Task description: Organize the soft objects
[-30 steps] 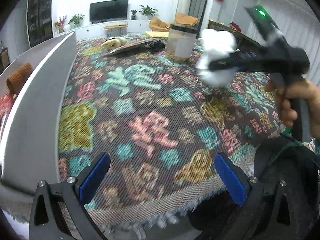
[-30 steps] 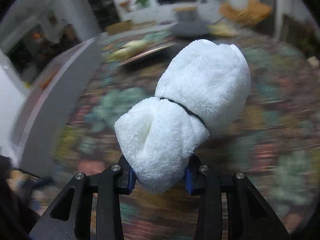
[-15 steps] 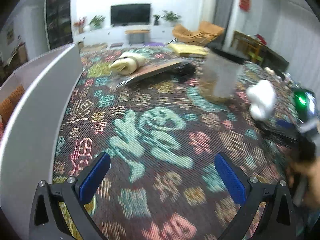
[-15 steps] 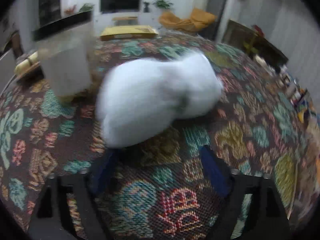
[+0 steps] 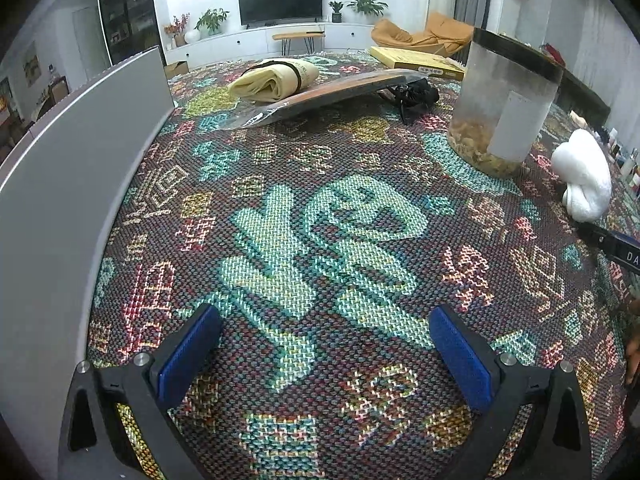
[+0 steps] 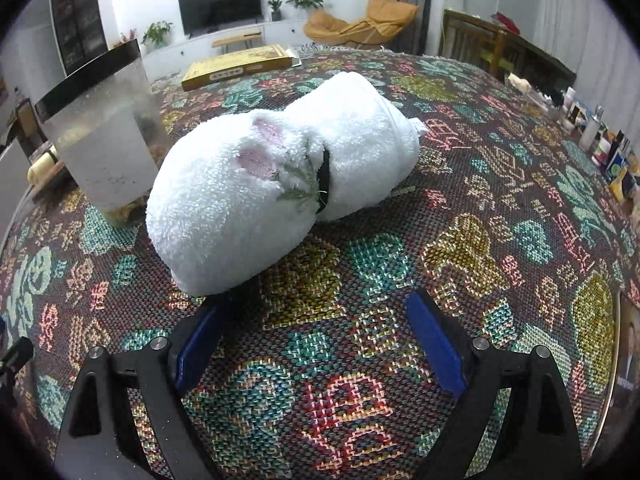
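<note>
A white rolled towel [image 6: 280, 176] with a black band and pink embroidery lies on the patterned tablecloth [image 6: 460, 248], next to a clear jar [image 6: 104, 136]. Just behind it my right gripper [image 6: 316, 344] has its jaws opening wide. The towel's near end overlaps the left fingertip, and the pads do not press on it. In the left wrist view the same white towel [image 5: 584, 184] sits at the far right. My left gripper [image 5: 324, 352] hangs open over bare cloth with nothing between its fingers. A cream rolled towel [image 5: 276, 80] with a black band lies at the back.
A grey box wall [image 5: 72, 184] runs along the left side. The clear jar [image 5: 504, 108] stands at right. A flat wrapped board [image 5: 332, 94] leans on a black item [image 5: 416, 98]. A yellow box [image 5: 416, 62] lies behind. Small bottles [image 6: 592, 132] line the right edge.
My right gripper let go of the white towel, which now lies on the cloth by the jar, and its jaws spread. My left gripper moved further in over the table.
</note>
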A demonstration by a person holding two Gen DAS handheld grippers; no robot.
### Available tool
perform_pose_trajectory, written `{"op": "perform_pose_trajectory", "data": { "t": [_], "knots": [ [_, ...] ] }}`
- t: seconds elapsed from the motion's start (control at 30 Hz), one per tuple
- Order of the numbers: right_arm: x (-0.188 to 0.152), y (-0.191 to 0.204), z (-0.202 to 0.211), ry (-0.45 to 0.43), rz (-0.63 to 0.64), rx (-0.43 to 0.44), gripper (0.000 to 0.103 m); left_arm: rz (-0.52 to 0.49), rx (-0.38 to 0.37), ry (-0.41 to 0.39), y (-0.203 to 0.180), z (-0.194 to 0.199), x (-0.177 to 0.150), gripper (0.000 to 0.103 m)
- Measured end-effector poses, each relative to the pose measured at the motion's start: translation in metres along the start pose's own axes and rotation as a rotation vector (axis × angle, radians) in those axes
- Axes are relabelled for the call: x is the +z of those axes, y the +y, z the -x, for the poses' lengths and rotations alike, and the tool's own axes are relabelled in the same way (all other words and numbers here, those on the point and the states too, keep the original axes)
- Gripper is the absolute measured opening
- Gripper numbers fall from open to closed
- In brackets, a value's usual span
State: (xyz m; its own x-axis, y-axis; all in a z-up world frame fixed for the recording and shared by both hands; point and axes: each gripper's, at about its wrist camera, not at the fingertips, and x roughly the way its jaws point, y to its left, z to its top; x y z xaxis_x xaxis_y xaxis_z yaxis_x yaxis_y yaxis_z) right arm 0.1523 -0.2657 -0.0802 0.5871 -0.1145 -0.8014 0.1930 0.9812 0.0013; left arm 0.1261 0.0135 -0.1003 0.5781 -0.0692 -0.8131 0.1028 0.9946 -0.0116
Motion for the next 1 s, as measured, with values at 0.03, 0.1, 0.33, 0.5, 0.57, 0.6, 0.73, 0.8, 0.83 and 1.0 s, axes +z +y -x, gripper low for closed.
{"op": "perform_pose_trajectory", "data": {
  "t": [0.03, 0.1, 0.33, 0.5, 0.57, 0.6, 0.73, 0.8, 0.83, 1.0],
  "knots": [
    [0.0002, -0.0002, 0.0001, 0.0, 0.0, 0.0, 0.092, -0.001, 0.002, 0.0, 0.0002, -0.0002, -0.0003, 0.103],
    [0.0003, -0.0001, -0.0009, 0.0, 0.0, 0.001, 0.092, -0.002, 0.002, 0.0, -0.0003, 0.0007, 0.0, 0.103],
    [0.0003, -0.0001, -0.0019, 0.0, 0.0, 0.0, 0.092, -0.002, 0.002, -0.001, -0.0008, 0.0004, -0.0006, 0.103],
    [0.0002, 0.0, -0.0018, 0.0, 0.0, 0.0, 0.092, -0.002, 0.002, -0.001, -0.0011, 0.0007, -0.0013, 0.103],
    [0.0001, 0.0001, -0.0017, 0.0, 0.0, 0.001, 0.092, -0.002, 0.002, -0.001, -0.0011, 0.0006, -0.0014, 0.103],
    [0.0003, -0.0007, -0.0026, 0.0, 0.0, 0.001, 0.092, -0.002, 0.002, -0.001, -0.001, 0.0006, -0.0013, 0.103],
    [0.0002, -0.0001, -0.002, 0.0, 0.0, 0.001, 0.092, -0.002, 0.002, -0.001, -0.001, 0.0005, -0.0014, 0.103],
    [0.0003, -0.0004, -0.0024, 0.0, 0.0, 0.001, 0.092, -0.002, 0.002, -0.001, -0.0009, 0.0005, -0.0014, 0.103],
    [0.0002, -0.0004, -0.0023, 0.0, 0.0, 0.001, 0.092, -0.002, 0.002, -0.001, -0.001, 0.0004, -0.0014, 0.103],
    [0.0004, -0.001, -0.0031, 0.0, 0.0, 0.001, 0.092, -0.002, 0.002, -0.002, -0.0011, 0.0006, -0.0017, 0.103]
  ]
}}
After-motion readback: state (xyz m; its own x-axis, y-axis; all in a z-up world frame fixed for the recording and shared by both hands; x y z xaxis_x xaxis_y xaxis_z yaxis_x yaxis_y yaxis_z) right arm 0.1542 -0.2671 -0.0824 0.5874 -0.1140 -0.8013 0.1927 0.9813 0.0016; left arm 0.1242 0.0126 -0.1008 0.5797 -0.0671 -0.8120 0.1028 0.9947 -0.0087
